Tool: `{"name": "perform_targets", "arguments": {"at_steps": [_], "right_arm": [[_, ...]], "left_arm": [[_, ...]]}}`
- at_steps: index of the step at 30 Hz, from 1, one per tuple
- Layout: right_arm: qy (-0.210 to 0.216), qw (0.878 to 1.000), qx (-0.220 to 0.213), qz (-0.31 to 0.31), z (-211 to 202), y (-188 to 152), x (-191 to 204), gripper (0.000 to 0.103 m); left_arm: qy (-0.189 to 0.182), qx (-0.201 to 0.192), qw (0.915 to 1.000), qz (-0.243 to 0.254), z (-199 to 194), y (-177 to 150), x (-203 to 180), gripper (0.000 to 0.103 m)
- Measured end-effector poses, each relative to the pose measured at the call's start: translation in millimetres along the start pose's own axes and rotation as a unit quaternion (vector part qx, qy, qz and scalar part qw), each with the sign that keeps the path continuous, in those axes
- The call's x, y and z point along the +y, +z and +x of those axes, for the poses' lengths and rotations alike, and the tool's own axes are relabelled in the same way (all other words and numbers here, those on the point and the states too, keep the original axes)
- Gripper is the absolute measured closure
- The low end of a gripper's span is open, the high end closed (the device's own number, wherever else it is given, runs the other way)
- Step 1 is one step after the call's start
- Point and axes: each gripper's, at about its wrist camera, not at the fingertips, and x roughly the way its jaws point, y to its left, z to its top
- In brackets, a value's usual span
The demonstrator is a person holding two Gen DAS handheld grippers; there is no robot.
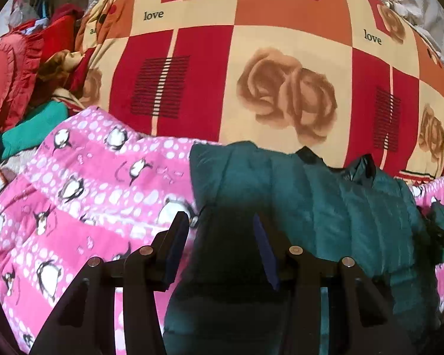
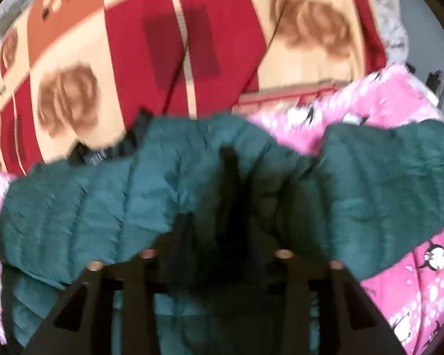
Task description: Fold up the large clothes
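Note:
A dark teal quilted jacket lies on a pink penguin-print blanket. In the left wrist view my left gripper is open, its fingers set wide over the jacket's left edge, with teal fabric between them. In the right wrist view, which is blurred, the jacket spreads across the middle, a sleeve reaching right. My right gripper sits low over the jacket's middle; dark fabric bunches between its fingers, and the blur hides how far they stand apart.
A large quilt with red, orange and cream squares and rose prints lies behind the jacket, also in the right wrist view. A red ruffled cushion and green cloth are piled at the far left.

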Motion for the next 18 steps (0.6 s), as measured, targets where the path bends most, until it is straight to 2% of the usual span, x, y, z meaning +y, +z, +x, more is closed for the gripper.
{"name": "perform_targets", "arguments": {"at_steps": [4,7,10,13,18], "right_arm": [[0.062,0.996,-0.004,-0.064,-18.7,39.6,48.9,0.045],[0.117,0.988,0.026,-0.093,2.3,55.7,81.8,0.045],[0.098,0.988,0.041,-0.113,36.1,55.2,99.6,0.045],[0.088,0.989,0.047,-0.111,63.3,58.6,98.8,0.045],[0.095,0.990,0.052,-0.094,74.6,62.8,92.1,0.045]], "left_arm": [[0.008,0.011,0.9999,-0.004,25.6,6.1,-8.6,0.080],[0.019,0.024,0.9995,-0.007,44.3,2.4,-11.7,0.080],[0.028,0.028,0.9992,-0.005,54.5,-1.7,-12.9,0.077],[0.030,0.033,0.9989,-0.013,62.1,-4.0,-10.3,0.069],[0.027,0.042,0.9983,-0.031,69.1,-8.4,-5.2,0.062]]}}
